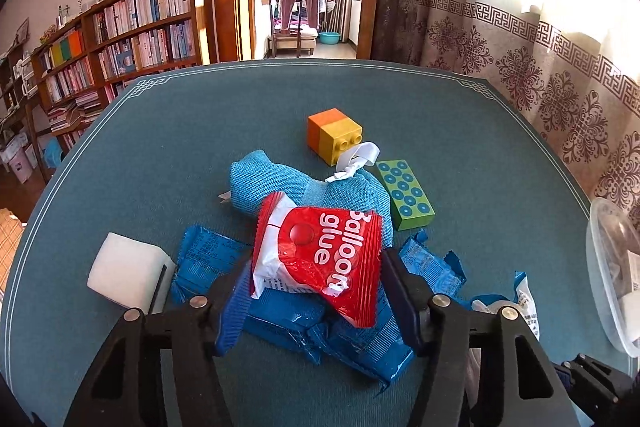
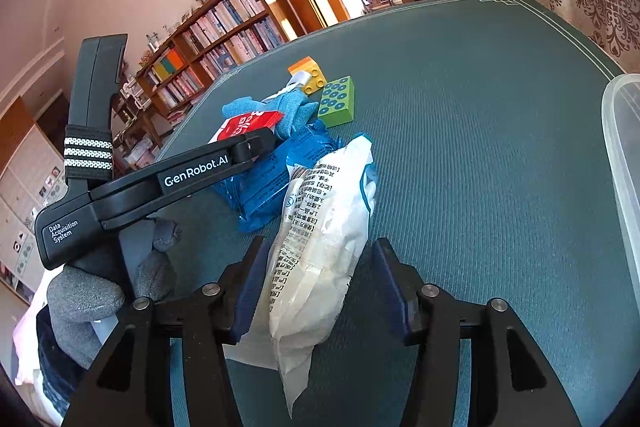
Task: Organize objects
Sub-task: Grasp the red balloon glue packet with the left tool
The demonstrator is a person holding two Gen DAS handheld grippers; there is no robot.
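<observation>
Gripping: left claw (image 1: 316, 291) wide around red packet (image 1: 320, 255); squeeze mid-body.
Right claw (image 2: 316, 291): wide, straddling white packet (image 2: 316, 267).

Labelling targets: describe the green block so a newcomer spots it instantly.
On the teal table mat, look right of the blue woven pouch. The flat green rectangular block lies there, near an orange-and-yellow studded brick. Only it has blue circles on top.
</observation>
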